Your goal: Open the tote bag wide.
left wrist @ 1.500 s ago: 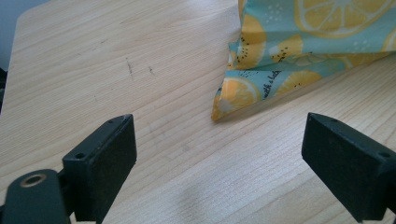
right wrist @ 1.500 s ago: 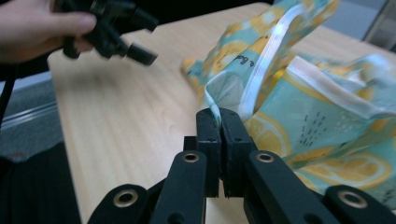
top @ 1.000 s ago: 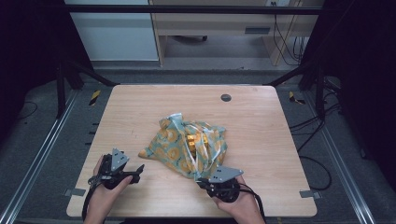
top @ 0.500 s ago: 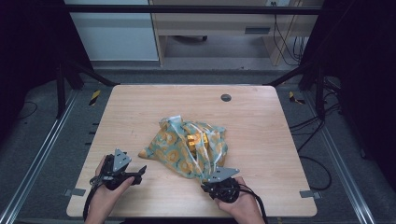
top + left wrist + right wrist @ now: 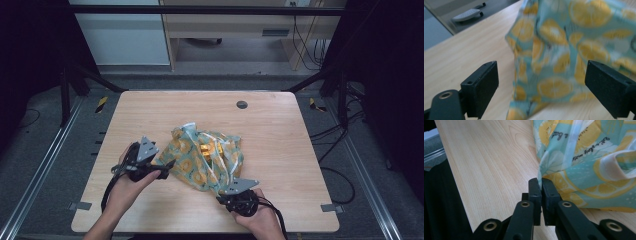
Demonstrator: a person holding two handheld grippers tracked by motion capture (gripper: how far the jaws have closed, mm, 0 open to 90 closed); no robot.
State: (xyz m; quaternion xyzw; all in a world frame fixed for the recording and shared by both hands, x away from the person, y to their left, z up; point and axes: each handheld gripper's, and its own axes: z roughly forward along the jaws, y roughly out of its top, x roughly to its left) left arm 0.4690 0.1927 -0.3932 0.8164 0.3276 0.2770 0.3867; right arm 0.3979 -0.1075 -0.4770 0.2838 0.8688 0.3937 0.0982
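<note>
A lemon-print cloth bag (image 5: pixel 207 157) lies crumpled at the table's (image 5: pixel 280 130) centre. At five o'clock, the right gripper (image 5: pixel 540 185) pinches its edge tight; at nine o'clock, the left gripper (image 5: pixel 541 87) gapes wide, fabric between its jaws, ungripped.

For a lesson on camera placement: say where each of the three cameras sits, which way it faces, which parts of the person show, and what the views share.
High view: above the near side, looking forward and down on the table; both forearms show.
Left gripper view: on the left gripper, looking between open jaws at the lemon-print cloth.
Right gripper view: on the right gripper, clamped on the cloth's edge.
Shared: the cloth and the table.
</note>
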